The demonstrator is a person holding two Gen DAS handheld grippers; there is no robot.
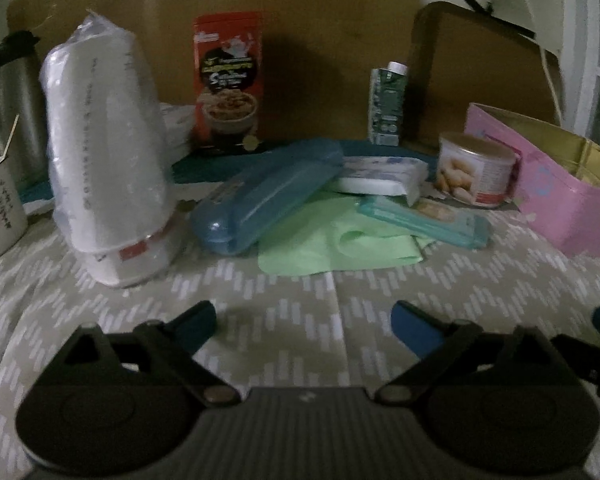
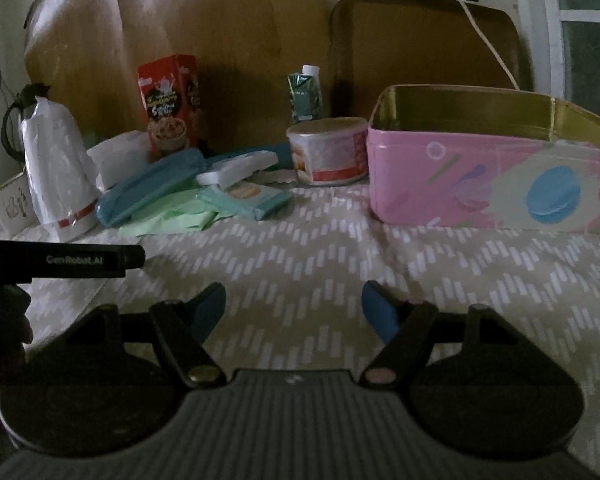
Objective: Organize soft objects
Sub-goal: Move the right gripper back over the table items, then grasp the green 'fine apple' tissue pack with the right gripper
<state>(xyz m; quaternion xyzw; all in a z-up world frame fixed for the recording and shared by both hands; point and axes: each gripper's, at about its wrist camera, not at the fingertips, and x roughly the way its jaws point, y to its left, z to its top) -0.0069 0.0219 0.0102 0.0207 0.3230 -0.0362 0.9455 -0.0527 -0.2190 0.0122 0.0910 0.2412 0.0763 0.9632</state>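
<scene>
A light green cloth [image 1: 332, 240] lies on the patterned tablecloth, also seen in the right wrist view [image 2: 168, 216]. On it rest a teal wipes pack [image 1: 424, 220] [image 2: 244, 198], a white tissue pack [image 1: 380, 176] [image 2: 236, 170] and a blue plastic case [image 1: 264, 192] [image 2: 148, 188]. An open pink tin box [image 2: 492, 184] [image 1: 548, 196] stands at the right. My left gripper [image 1: 304, 324] is open and empty, short of the cloth. My right gripper [image 2: 294, 308] is open and empty, in front of the pink box.
A bagged stack of white cups [image 1: 104, 152], a mug [image 1: 0, 208] and a steel flask [image 1: 12, 96] stand at the left. A red cereal box [image 1: 228, 80], green carton [image 1: 388, 104] and snack can [image 1: 476, 168] stand behind. A brown tray [image 2: 420, 48] leans on the wall.
</scene>
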